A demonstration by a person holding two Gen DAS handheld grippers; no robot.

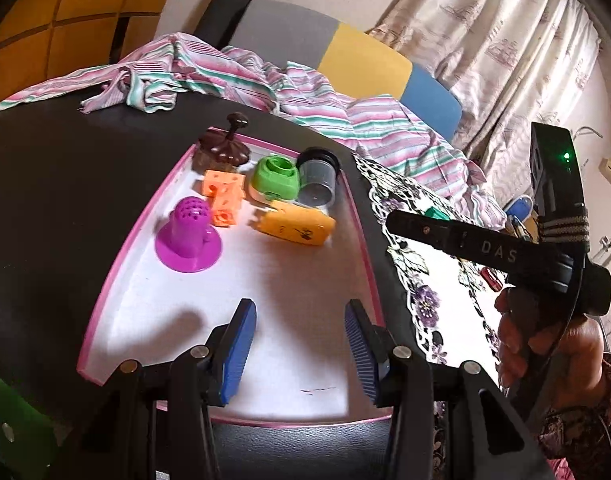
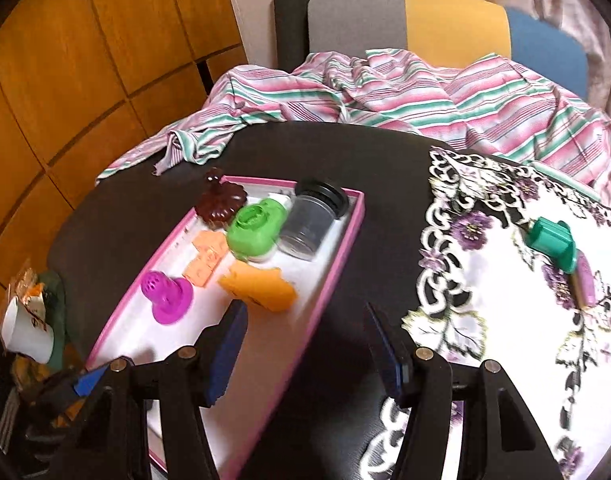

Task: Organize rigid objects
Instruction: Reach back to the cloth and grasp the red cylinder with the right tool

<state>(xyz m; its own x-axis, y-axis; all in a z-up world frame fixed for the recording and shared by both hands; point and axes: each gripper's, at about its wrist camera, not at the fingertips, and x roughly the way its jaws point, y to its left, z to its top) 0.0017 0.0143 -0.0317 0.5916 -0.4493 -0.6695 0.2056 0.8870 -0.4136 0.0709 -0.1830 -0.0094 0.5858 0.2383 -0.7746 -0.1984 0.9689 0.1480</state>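
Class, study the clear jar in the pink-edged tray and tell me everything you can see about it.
The jar is clear, greyish plastic with a black ribbed screw lid still on. It looks empty. It lies on its side at the far right corner of the tray, lid towards the tray's far rim and base towards the cameras. The green piece sits right against its left side. Neither gripper touches it.

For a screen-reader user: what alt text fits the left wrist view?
An open left gripper hovers over a pink-rimmed white tray holding a purple plunger-shaped toy, orange cubes, a green toy, a clear jar and a yellow bottle.
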